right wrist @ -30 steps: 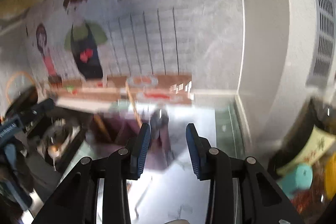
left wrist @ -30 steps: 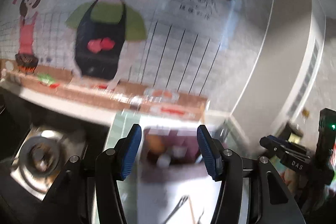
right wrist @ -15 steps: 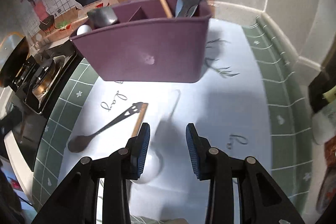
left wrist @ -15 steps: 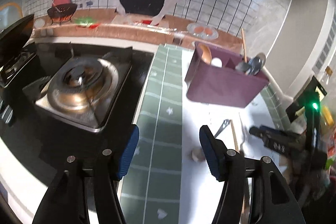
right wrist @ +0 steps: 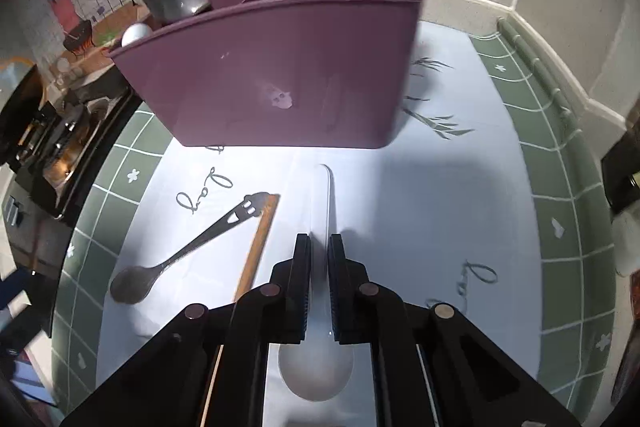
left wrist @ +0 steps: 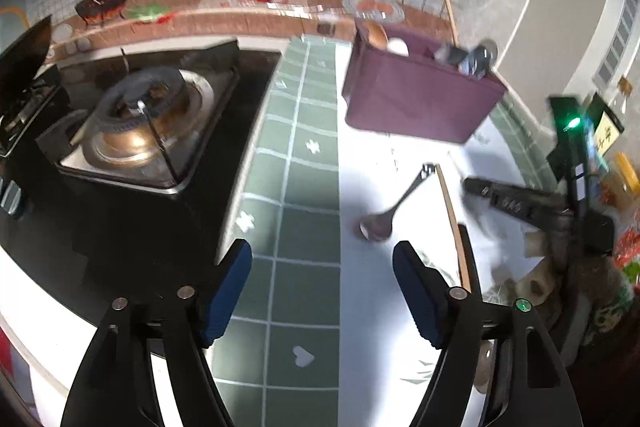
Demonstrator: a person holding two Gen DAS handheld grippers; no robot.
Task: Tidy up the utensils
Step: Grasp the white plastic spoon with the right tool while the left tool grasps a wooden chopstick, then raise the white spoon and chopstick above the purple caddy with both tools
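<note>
Stove burner (left wrist: 140, 123) far left, then the left gripper (left wrist: 322, 291), jaws opening wide with nothing between them over the green-checked mat (left wrist: 296, 187). Moving right, a metal spoon (right wrist: 180, 255) and a wooden chopstick (right wrist: 258, 247) lie on the white mat before the purple utensil holder (right wrist: 280, 75). Right gripper (right wrist: 319, 267) is closing, pads pinching the white spoon (right wrist: 320, 367) by its handle.
</note>
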